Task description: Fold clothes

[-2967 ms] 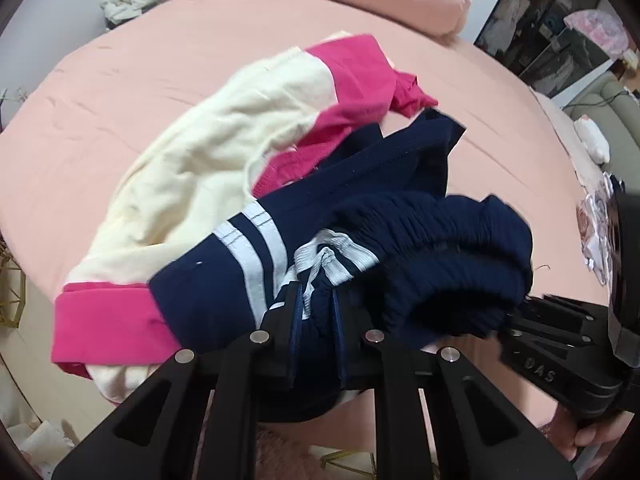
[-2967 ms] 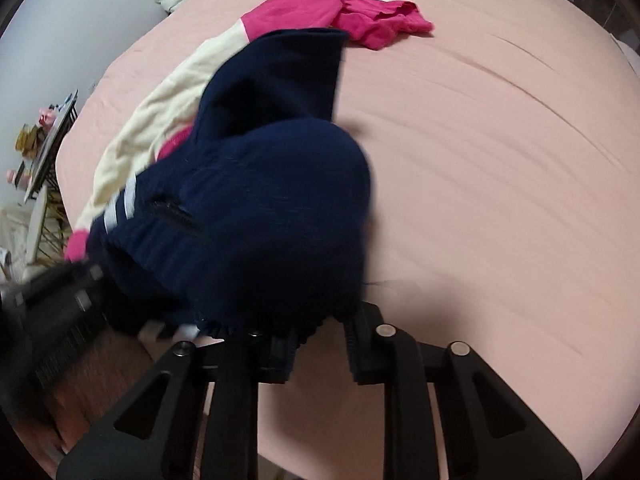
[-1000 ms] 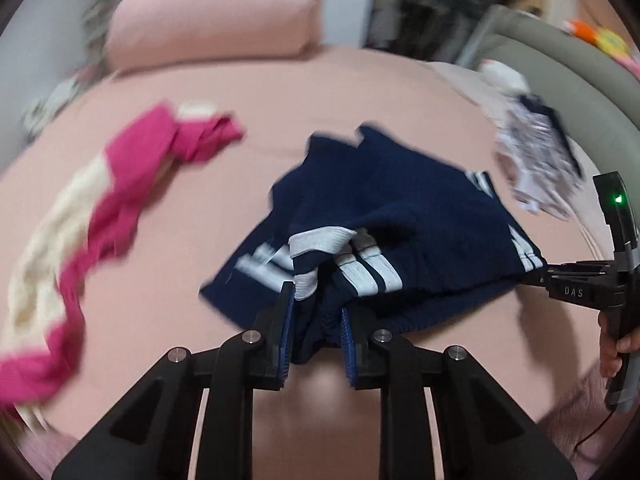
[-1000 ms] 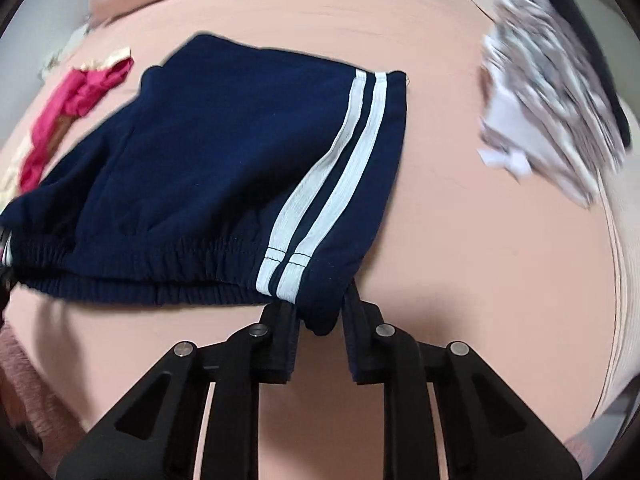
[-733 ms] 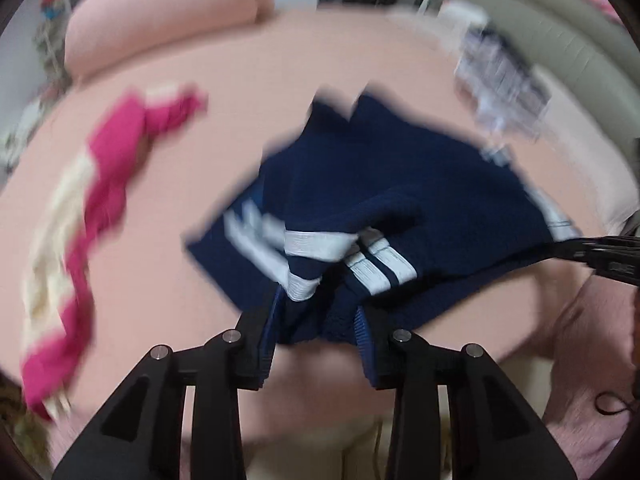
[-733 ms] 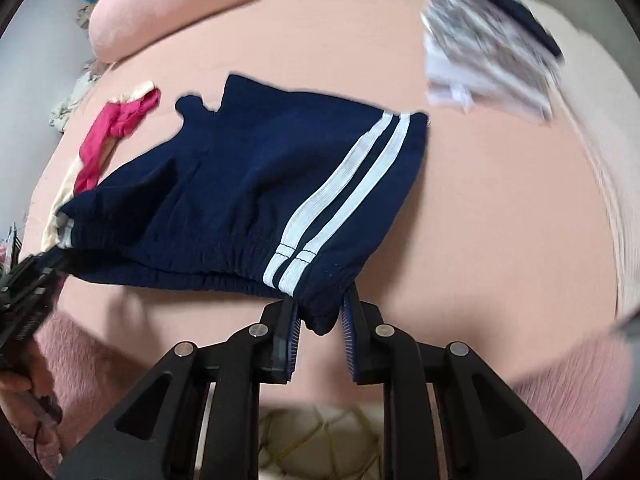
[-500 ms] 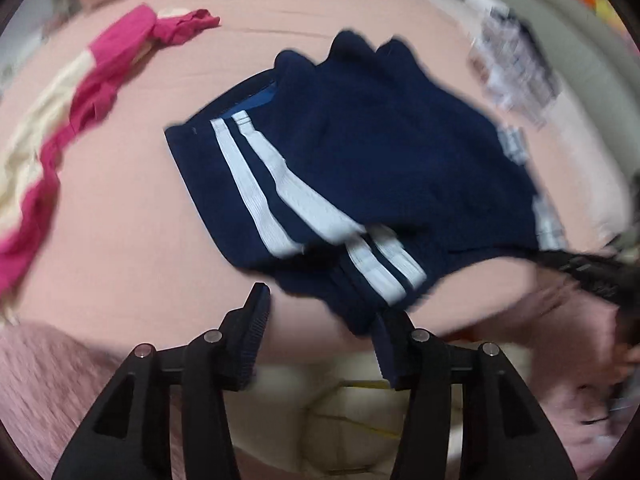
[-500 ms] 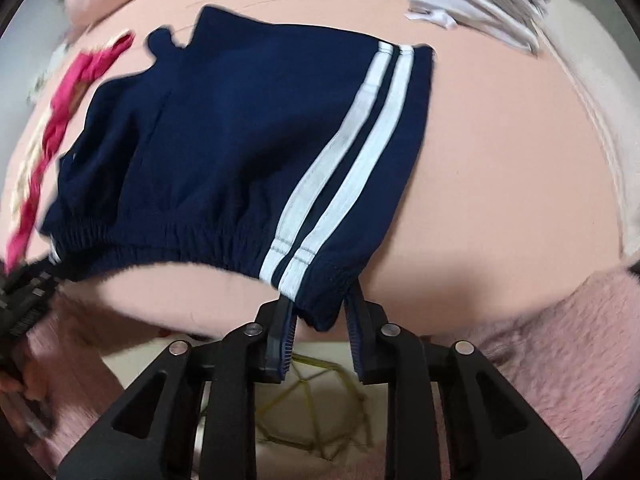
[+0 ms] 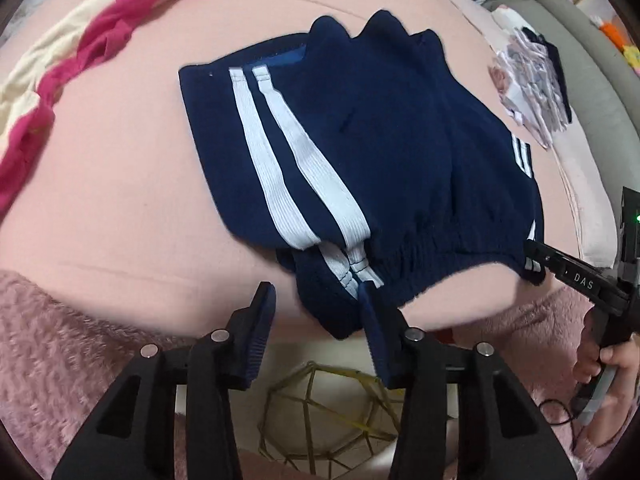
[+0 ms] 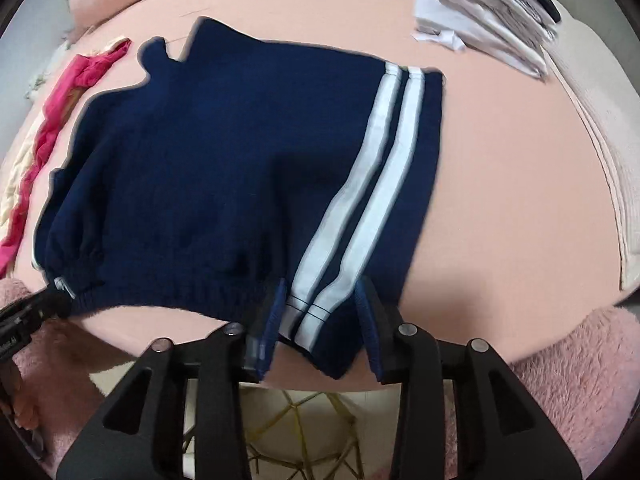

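Observation:
Navy shorts [image 9: 384, 168] with white side stripes lie spread flat on the pink bed [image 9: 120, 200], waistband at the near edge; they also show in the right wrist view [image 10: 224, 184]. My left gripper [image 9: 316, 320] is open at the waistband's left corner, the cloth loose against the right finger. My right gripper [image 10: 320, 312] is open, its jaws on either side of the striped right corner, which lies loose between them. The right gripper also shows at the far right of the left wrist view [image 9: 576, 280].
A pink and cream garment [image 9: 80, 40] lies crumpled at the far left of the bed. A patterned white garment [image 10: 488, 12] lies at the far right. A fuzzy pink blanket [image 10: 576, 384] hangs at the bed's near edge, above a gold wire frame [image 9: 320, 412] on the floor.
The shorts were carried over and laid flat on the bed. Both grippers, shut on the waistband corners a second ago, have opened and let go.

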Tool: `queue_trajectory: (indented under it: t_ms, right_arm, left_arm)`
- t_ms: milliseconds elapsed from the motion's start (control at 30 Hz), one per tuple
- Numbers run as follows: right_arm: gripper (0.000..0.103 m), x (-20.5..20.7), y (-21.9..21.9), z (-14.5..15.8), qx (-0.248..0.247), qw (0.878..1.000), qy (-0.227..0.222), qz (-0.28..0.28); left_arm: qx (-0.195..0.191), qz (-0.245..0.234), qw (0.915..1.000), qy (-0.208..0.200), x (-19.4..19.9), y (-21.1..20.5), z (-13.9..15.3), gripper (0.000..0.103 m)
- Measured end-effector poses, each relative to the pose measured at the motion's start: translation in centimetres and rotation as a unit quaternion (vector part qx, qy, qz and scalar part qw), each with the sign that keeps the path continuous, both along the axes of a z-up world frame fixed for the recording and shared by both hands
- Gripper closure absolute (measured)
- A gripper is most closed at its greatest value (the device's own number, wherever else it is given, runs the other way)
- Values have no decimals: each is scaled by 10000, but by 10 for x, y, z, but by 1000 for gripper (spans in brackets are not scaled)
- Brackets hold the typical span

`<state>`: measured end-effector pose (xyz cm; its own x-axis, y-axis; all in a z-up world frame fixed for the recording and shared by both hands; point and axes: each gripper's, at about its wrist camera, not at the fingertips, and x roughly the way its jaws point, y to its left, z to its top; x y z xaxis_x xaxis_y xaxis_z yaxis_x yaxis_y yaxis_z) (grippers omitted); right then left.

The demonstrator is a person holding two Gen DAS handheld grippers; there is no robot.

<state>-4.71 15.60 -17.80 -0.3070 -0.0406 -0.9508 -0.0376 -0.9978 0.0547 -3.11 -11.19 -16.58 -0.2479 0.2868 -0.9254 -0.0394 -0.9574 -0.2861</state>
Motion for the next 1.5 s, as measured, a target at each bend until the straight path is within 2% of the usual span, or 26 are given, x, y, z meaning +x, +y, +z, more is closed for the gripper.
queue_trajectory:
  t_ms: [33,100,200,267,433,533,600,633,700,833,867,900,933,1000,1133,1233,1300,1367,1433,1467,1500]
  right_arm:
    - [67,2,3,-1,154,9999,-61,-31]
    - [58,9,10,3,454,9988,-151,-100]
    - [58,13,16,14,14,9997,-234,-25]
    - [58,6,8,31,-118,9997,-27,189]
    - [58,-37,-39,71,-335,9933,577,948]
    - [55,-76,-69,77,-441,9872,783,1319]
    - [51,-98,-84,74,-452,9861,809,1378]
    - [50,-109,-91,71,-471,9859,805,1392]
    - [43,-137,-104,60,-581,9849,768,1440]
    - [39,-190,-136,31,-649,9832,497,1635]
    - [52,-200,-143,21,-593,9824,399,1729]
    - [81,-211,-148,10,-511,9813,281,1834]
    - [87,-219,-150,2,-414,9813,166,1871]
    - [93,-231,-148,-8,-294,9826,21,1832]
    - [95,-236,-138,4,-560,9826,292,1746]
    - [95,-243,-137,5,-628,9840,532,1580]
    - [95,-253,-139,-6,-539,9874,504,1399]
    - [94,-263,-142,-20,-457,9900,349,1285]
    - [90,-260,-141,-11,-457,9895,440,1296]
    - [78,-256,-140,-4,-457,9894,448,1301]
    - [73,-250,-137,5,-484,9891,528,1290]
  left_arm:
    - [-54,-76,10000,-20,2,-1,5,56]
    - [94,-81,9998,170,1,-9,15,56]
    - [115,219,9984,516,-14,-32,29,56]
    - [87,658,9961,580,-35,-53,29,56]
    - [-73,1189,9908,650,-80,-77,14,56]
    - [78,1252,9901,625,-93,-77,4,56]
    - [-15,1213,9905,647,-94,-74,-3,57]
    - [-61,1190,9904,704,-91,-74,-5,60]
    - [-114,1086,9904,848,-89,-70,-4,91]
    - [-172,1030,9886,1084,-97,-77,10,98]
    - [-175,1051,9878,1134,-99,-81,15,98]
    - [-137,1051,9872,1194,-102,-86,20,98]
    - [-111,1052,9865,1252,-106,-92,27,98]
    - [-117,1031,9839,1456,-112,-105,41,98]
    - [-230,987,9828,1547,-127,-112,42,98]
    - [-303,1021,9859,1291,-151,-116,12,95]
    - [-372,1036,9886,1023,-163,-118,-10,91]
    - [-463,960,9881,1107,-161,-115,-10,90]
    - [-705,992,9846,1257,-154,-113,7,79]
    - [-766,1084,9814,1387,-148,-114,16,72]
    - [-743,1133,9794,1495,-140,-115,24,68]
